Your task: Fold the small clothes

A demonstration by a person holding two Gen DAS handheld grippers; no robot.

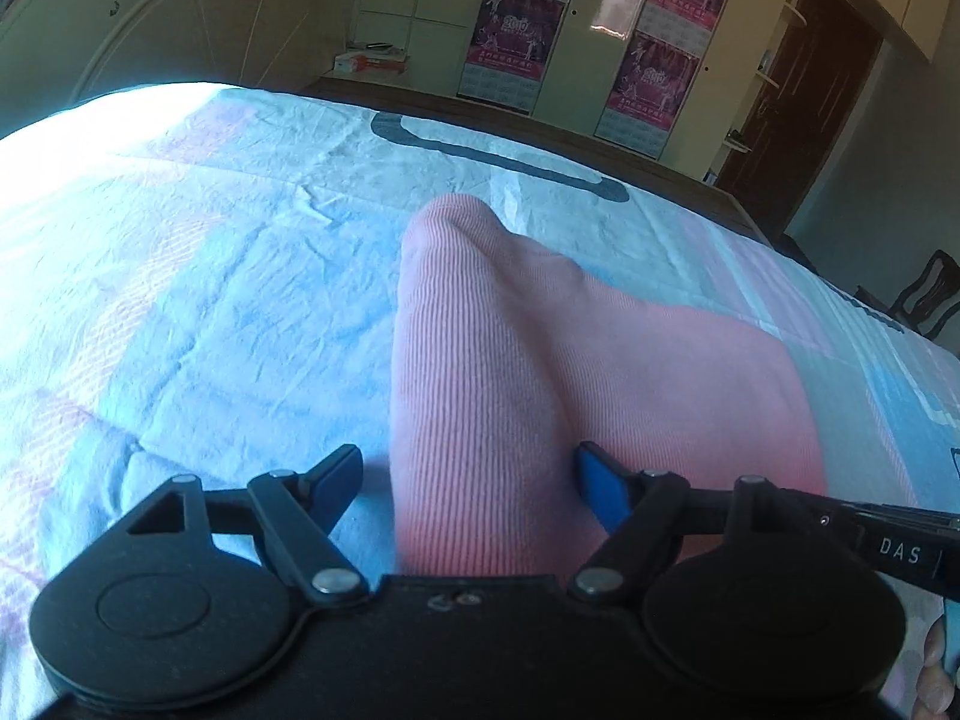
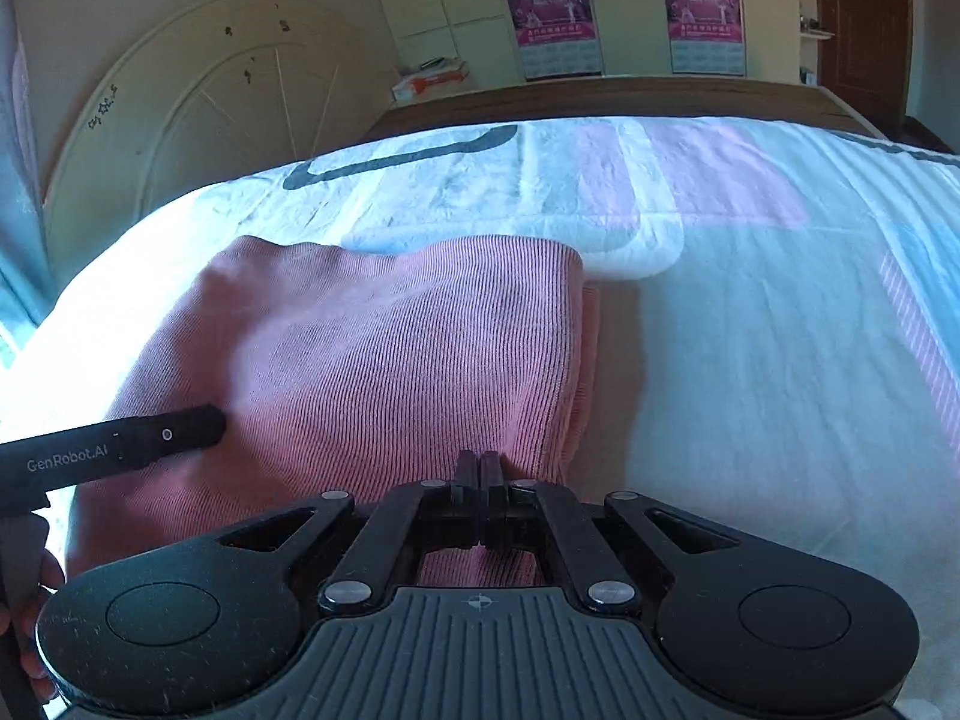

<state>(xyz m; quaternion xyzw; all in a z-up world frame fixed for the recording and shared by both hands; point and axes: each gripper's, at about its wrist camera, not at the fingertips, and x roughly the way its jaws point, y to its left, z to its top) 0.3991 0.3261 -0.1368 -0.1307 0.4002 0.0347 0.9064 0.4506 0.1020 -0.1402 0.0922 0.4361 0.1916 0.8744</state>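
Observation:
A pink ribbed garment (image 1: 540,372) lies on the bed, partly folded, with a raised fold along its left side. It also shows in the right wrist view (image 2: 372,360). My left gripper (image 1: 471,480) is open, its fingers astride the near edge of the garment's raised fold. My right gripper (image 2: 478,468) is shut on the garment's near edge, close to its right side. The left gripper's body (image 2: 114,447) shows at the left of the right wrist view, over the garment.
The bed sheet (image 2: 750,330) is pale blue, white and pink with wrinkles. A cream headboard (image 2: 198,102) stands at the far left. Wardrobes with pink posters (image 2: 552,6) and a dark door (image 2: 864,24) stand beyond the bed. A chair (image 1: 924,294) is at the right.

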